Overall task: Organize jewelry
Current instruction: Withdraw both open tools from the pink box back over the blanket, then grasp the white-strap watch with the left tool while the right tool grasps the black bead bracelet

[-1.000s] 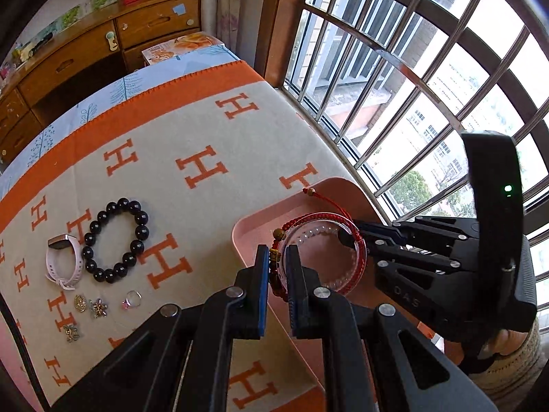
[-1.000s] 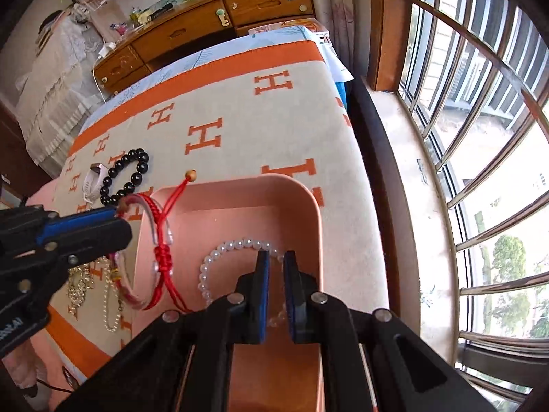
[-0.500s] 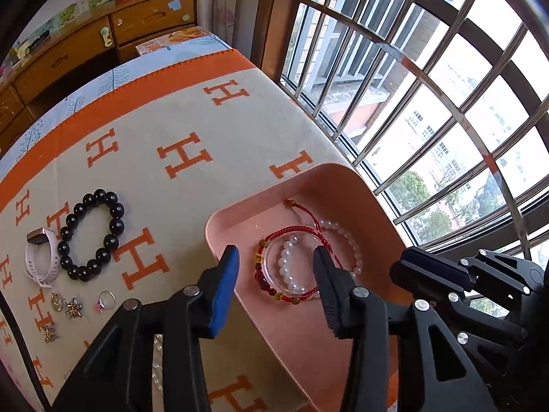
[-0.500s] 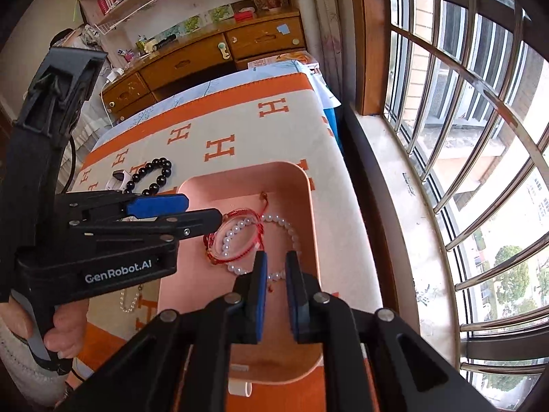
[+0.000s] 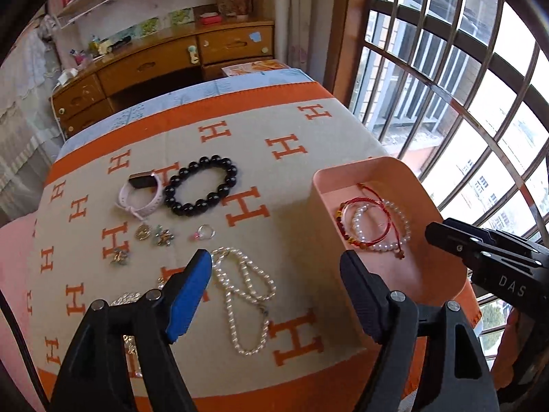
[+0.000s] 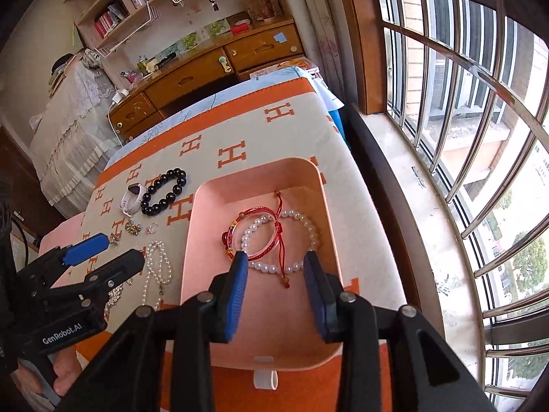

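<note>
Now both grippers hang with fingers spread, holding nothing: the left gripper (image 5: 274,267) above the pearl necklace (image 5: 245,295), the right gripper (image 6: 276,271) over the pink tray (image 6: 329,226). Inside the tray, the red bracelet (image 6: 257,233) overlaps the pearl bracelet (image 6: 302,237), away from the walls.

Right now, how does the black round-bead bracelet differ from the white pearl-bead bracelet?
The black round-bead bracelet lies on the orange-and-beige patterned cloth, outside the tray; the white pearl-bead bracelet lies inside the pink rectangular tray. The black one's beads are dark and look larger; the pearl one's are pale and look smaller. The black one lies beside a white watch band; a red cord bracelet overlaps the pearl one. Both are closed bead loops lying flat.
</note>
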The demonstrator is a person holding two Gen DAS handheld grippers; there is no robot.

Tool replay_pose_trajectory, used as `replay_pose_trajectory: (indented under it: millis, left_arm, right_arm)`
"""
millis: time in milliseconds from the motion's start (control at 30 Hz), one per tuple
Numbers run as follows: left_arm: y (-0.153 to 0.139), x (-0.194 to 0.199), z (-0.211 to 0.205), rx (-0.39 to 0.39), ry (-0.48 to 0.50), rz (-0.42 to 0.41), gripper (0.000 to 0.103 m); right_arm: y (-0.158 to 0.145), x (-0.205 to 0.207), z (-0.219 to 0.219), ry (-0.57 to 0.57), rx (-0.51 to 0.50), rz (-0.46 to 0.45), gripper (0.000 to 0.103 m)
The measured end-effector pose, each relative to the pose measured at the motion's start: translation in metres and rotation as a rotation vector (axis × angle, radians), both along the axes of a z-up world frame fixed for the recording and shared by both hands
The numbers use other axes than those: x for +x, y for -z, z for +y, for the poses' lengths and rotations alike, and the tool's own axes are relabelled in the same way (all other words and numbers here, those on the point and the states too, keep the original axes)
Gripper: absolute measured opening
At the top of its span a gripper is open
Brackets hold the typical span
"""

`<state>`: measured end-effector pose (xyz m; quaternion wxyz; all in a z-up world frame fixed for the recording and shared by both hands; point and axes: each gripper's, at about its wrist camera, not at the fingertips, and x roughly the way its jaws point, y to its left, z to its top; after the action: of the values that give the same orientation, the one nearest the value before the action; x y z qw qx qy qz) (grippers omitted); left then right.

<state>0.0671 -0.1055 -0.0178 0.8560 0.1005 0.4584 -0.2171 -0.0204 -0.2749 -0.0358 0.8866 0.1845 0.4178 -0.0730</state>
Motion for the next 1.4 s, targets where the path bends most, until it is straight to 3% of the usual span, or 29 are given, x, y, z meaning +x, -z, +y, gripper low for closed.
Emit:
replay_pose_trajectory:
  millis: [400, 667, 767, 1100, 1400]
  left_arm:
    - [-0.021, -0.031, 0.044, 0.039, -0.098, -0.169, 0.083]
    - [-0.025, -0.044, 0.071, 0.032, -0.128, -0.192, 0.086]
    - [-0.024, -0.046, 0.084, 0.03, -0.153, -0.197, 0.092]
    - [-0.012, -0.018, 0.148, 0.045, -0.291, -0.172, 0.092]
    - [0.005, 0.068, 0.195, -0.019, -0.343, -0.026, 0.092]
  right_arm:
    - [-0.012, 0.004, 0.054, -0.081, -0.038, -0.025, 0.034]
    - [-0.021, 0.009, 0.09, -0.149, -0.062, -0.045, 0.034]
    - [-0.022, 0.013, 0.103, -0.174, -0.076, -0.047, 0.035]
    - [-0.025, 0.058, 0.141, -0.278, -0.101, 0.001, 0.035]
    - [-0.015, 0.147, 0.131, -0.284, -0.027, 0.124, 0.035]
